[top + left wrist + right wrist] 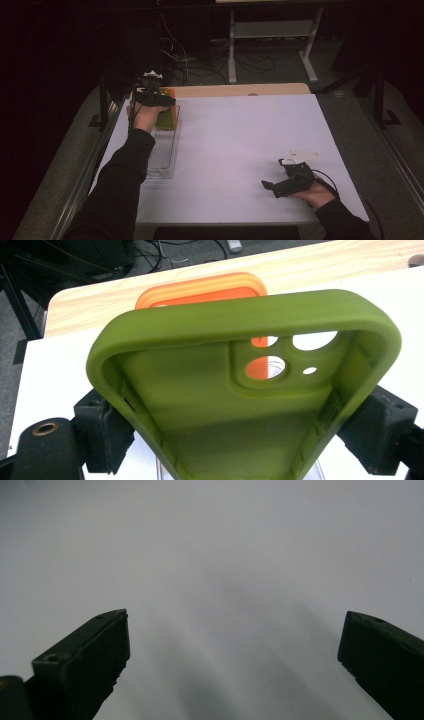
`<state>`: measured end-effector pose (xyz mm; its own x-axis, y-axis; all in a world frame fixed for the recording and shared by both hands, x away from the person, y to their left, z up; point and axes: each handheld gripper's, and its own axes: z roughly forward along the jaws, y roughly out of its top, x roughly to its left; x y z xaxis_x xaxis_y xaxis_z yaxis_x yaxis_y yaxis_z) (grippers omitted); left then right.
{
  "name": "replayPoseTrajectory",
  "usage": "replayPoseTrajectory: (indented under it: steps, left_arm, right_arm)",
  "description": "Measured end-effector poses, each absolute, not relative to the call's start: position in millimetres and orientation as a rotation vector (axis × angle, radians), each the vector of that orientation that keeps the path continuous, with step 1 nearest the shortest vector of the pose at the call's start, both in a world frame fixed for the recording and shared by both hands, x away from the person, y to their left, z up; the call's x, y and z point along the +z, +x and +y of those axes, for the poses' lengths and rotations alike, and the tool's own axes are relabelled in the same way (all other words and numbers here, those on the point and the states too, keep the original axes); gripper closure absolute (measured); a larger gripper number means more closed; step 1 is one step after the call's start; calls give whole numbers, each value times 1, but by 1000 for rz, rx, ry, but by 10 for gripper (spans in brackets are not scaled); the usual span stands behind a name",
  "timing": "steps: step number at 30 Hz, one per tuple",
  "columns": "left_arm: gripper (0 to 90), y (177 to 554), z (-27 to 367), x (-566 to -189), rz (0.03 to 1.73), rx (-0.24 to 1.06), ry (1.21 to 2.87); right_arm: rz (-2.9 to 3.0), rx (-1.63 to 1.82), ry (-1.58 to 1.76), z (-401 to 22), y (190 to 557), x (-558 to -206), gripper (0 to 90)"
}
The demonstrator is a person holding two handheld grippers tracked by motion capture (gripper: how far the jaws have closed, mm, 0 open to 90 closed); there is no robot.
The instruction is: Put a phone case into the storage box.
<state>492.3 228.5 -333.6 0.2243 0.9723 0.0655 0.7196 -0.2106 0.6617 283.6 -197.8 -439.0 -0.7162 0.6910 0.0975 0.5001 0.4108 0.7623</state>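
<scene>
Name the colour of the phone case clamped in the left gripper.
Olive green; the phone case shows best in the left gripper view, with an orange case behind it.

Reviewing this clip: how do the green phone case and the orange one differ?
The green case is clamped in the left gripper; the orange case stands free behind it. The green one shows its hollow inside and camera cutouts; the orange one is mostly hidden. Both have rounded corners.

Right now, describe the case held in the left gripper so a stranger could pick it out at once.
Start at the white table and go to its far left corner, where a clear tray lies. Above the tray's far end the left gripper clamps an olive-green phone case. An orange case stands just behind it; the green one has its hollow side and camera holes facing the gripper.
</scene>
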Motion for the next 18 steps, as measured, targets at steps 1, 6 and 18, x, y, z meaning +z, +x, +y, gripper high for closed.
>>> replayPoseTrajectory:
  steps: [1,6,18]
  left_arm:
    - [136,492,228,-335,1554,664,2005]
    - [135,494,228,-343,1567,673,2017]
    - [133,497,227,-355,1585,671,2025]
  right_arm:
    - [2437,1192,1044,-198,284,-439,0]
    - [2442,1190,1050,-197,283,-439,0]
    - [2443,1192,1041,-197,283,-438,0]
